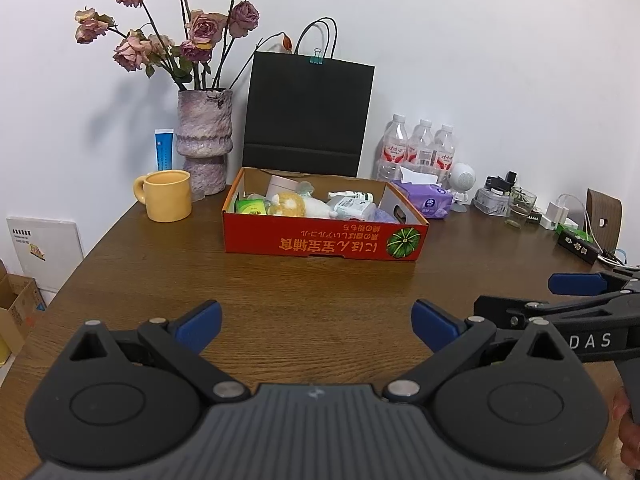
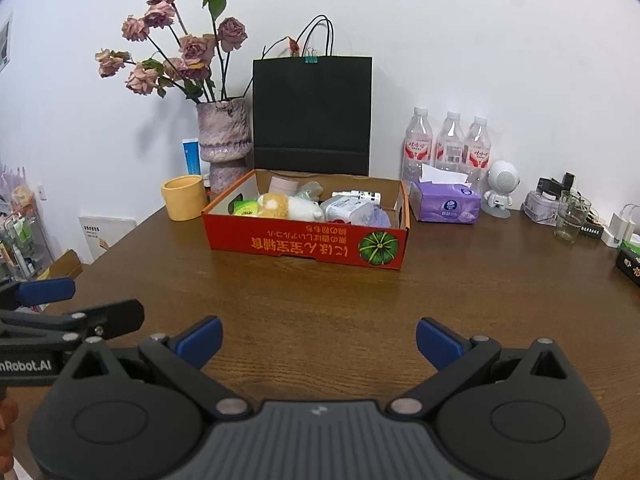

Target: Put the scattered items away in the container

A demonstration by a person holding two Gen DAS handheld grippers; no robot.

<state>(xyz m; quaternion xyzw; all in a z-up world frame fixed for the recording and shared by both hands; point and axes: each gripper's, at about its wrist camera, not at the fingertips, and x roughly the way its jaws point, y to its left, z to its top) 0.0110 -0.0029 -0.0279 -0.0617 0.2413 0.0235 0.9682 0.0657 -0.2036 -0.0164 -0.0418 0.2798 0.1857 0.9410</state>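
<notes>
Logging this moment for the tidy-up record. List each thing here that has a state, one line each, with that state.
left tool: open, empty, above the table.
right tool: open, empty, above the table.
red box: open-topped, holding several items.
plush toy: lying inside the box.
yellow mug: upright, beside the vase.
black paper bag: upright, clipped at the top.
water bottles: upright, capped.
tissue pack: open, a tissue sticking out.
drinking glass: upright.

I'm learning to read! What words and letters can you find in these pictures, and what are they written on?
"DAS": on the right gripper, side-on.
"nRobot.AI": on the left gripper, start cut off.
Yellow upside-down Japanese print on the red box: too distorted to quote.
Water bottles, purple tissue pack, blue tube, white card: print too small.
</notes>
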